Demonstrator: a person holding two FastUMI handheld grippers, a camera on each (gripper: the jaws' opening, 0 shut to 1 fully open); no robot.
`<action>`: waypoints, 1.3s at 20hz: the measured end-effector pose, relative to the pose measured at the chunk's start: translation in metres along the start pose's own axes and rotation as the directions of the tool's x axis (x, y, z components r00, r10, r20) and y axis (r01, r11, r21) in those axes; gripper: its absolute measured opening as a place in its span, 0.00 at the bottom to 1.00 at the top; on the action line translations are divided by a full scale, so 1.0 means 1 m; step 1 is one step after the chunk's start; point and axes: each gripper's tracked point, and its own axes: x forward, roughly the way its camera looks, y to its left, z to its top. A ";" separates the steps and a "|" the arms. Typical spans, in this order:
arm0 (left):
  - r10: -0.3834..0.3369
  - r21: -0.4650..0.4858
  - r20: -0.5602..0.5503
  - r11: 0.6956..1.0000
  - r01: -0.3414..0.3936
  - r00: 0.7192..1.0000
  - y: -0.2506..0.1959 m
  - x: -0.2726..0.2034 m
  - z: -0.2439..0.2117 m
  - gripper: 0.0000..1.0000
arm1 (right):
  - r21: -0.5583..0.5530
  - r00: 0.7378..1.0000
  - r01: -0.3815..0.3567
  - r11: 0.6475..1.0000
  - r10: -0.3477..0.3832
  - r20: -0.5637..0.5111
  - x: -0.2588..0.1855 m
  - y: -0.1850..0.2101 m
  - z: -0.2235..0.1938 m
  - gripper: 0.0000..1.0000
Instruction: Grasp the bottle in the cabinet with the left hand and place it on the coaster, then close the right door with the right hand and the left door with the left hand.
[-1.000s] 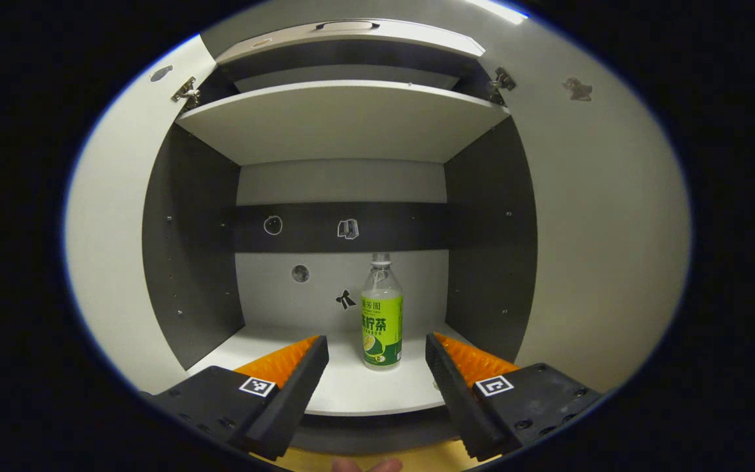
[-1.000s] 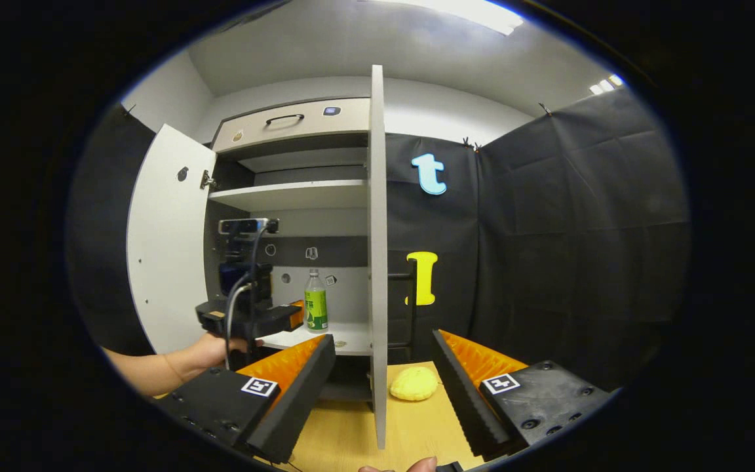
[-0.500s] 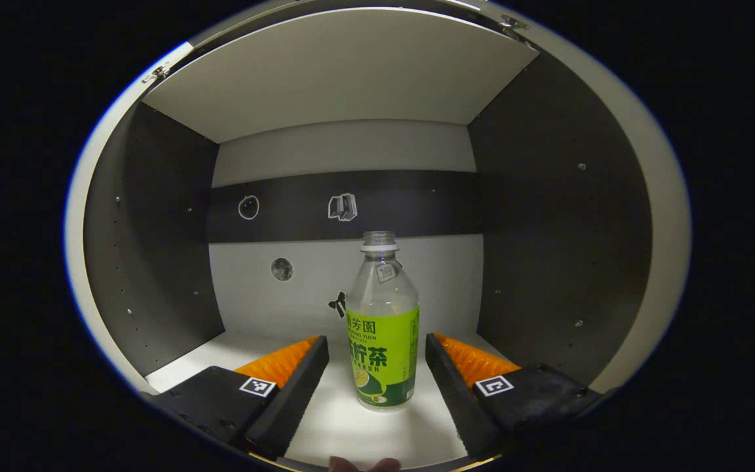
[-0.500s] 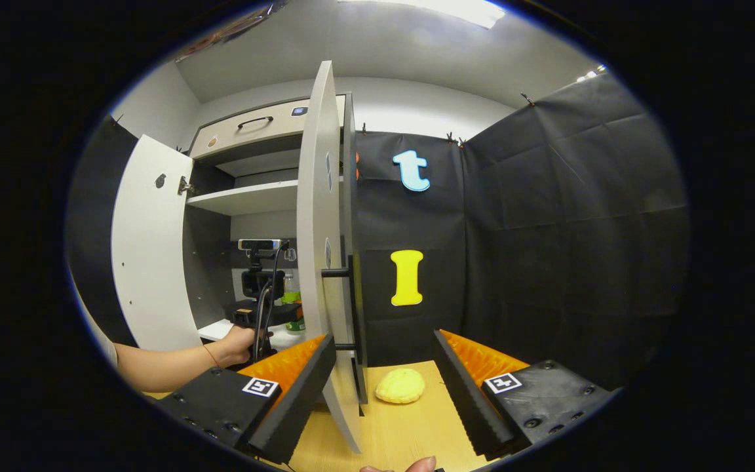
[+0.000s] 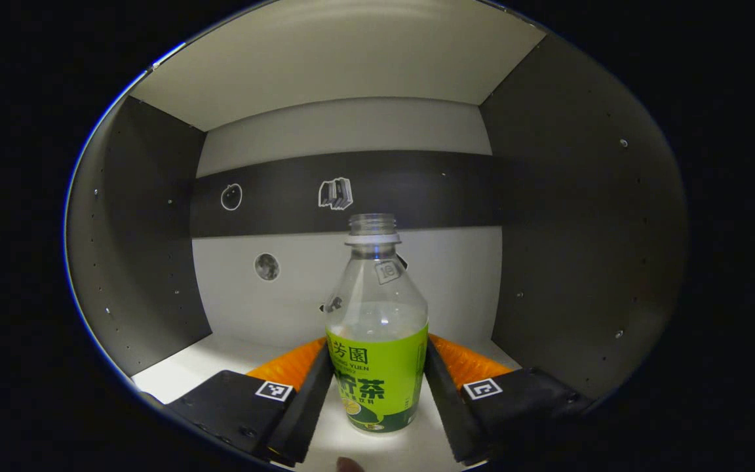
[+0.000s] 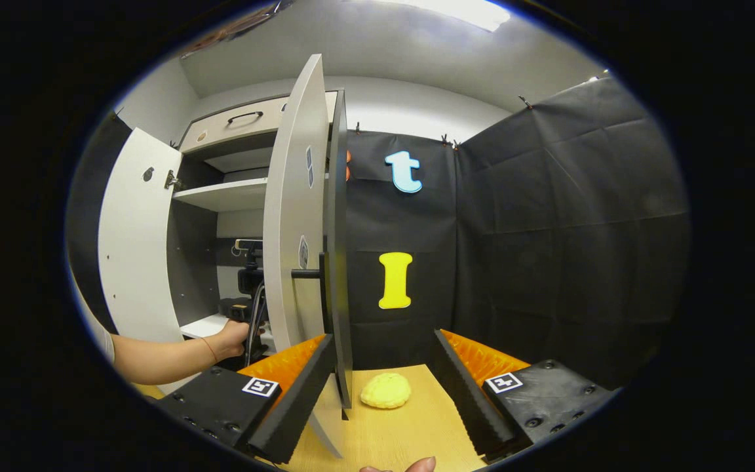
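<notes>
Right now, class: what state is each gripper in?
Left gripper: open, fingers flanking the green-labelled clear plastic bottle; contact cannot be told.
Right gripper: open, empty.

Recording booth: black cloth wall (image 6: 548,229), cabinet (image 6: 233,196)

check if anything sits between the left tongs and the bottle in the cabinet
Nothing visible does. In the left gripper view the bottle stands upright on the cabinet shelf, already between the fingers of the left tongs, one finger close on each side of its label. Whether the fingers touch it cannot be told.
</notes>
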 end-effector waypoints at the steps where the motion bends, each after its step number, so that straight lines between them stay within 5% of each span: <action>1: -0.010 -0.006 -0.003 1.000 0.010 1.000 0.000 -0.002 0.001 0.79 | 0.000 1.000 0.004 1.000 -0.004 0.003 -0.001 0.002 0.001 0.98; 8: -0.084 -0.016 0.060 0.996 0.085 0.995 0.017 -0.076 0.033 0.78 | -0.002 1.000 0.015 1.000 -0.015 0.016 -0.019 0.023 0.007 0.98; 17: -0.207 -0.015 0.117 0.978 0.210 0.971 0.044 -0.236 0.048 0.78 | -0.022 0.999 -0.004 1.000 0.005 0.045 -0.047 0.068 0.017 0.98; 26: -0.269 -0.032 0.155 0.960 0.277 0.950 0.053 -0.366 -0.037 0.78 | -0.043 0.999 0.001 0.999 0.002 0.054 -0.070 0.096 0.017 0.98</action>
